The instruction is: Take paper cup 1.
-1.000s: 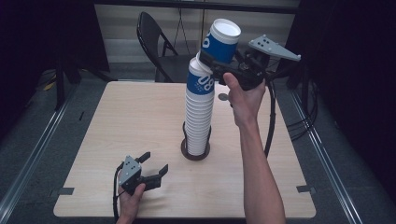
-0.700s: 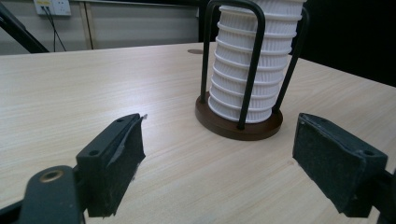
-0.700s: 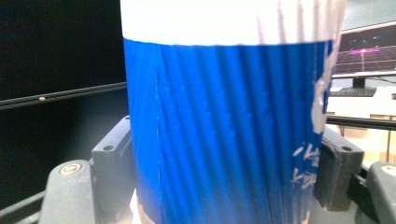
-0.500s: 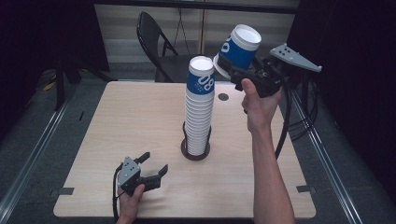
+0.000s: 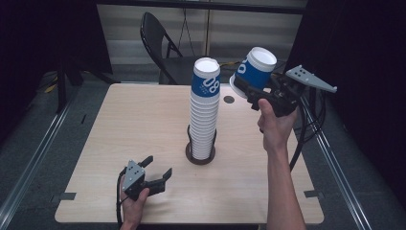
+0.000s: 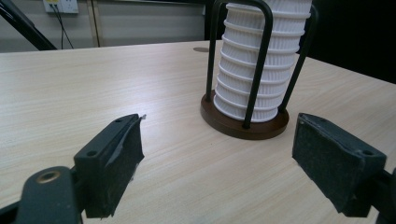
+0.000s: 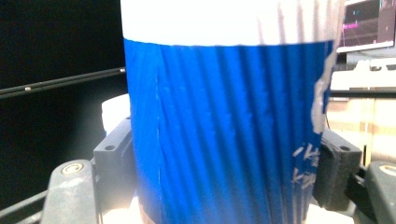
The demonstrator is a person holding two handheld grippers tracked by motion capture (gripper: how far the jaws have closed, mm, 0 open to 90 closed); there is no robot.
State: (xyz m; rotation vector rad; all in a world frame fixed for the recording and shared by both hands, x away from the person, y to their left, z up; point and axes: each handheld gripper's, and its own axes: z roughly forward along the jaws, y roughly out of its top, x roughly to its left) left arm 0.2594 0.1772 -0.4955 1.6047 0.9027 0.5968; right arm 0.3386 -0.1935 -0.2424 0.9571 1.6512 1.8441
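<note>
The blue cup [image 5: 256, 67] is held in the air to the right of the stack [image 5: 204, 112], well above the far right part of the table [image 5: 119, 124], tilted so that its white rim points up and to the right. The right gripper [image 5: 250, 88] pinches it by the lower body; in the right gripper view the cup [image 7: 224, 121] stands between the two black jaws, which press on its ribbed blue wall from either side. The stack, blue-banded at its top cup and white ribbed below, stands upright in a holder [image 5: 200, 154] near the middle of the table; in the left gripper view the holder [image 6: 243, 123] is a round brown base with black wire hoops rising around the cups. The cup and the stack are apart, not touching. The left gripper [image 5: 155, 173] rests low at the near left of the table, its jaws spread wide with nothing between them, pointing toward the holder. A black folding chair [image 5: 160, 43] stands beyond the far edge of the table.
</note>
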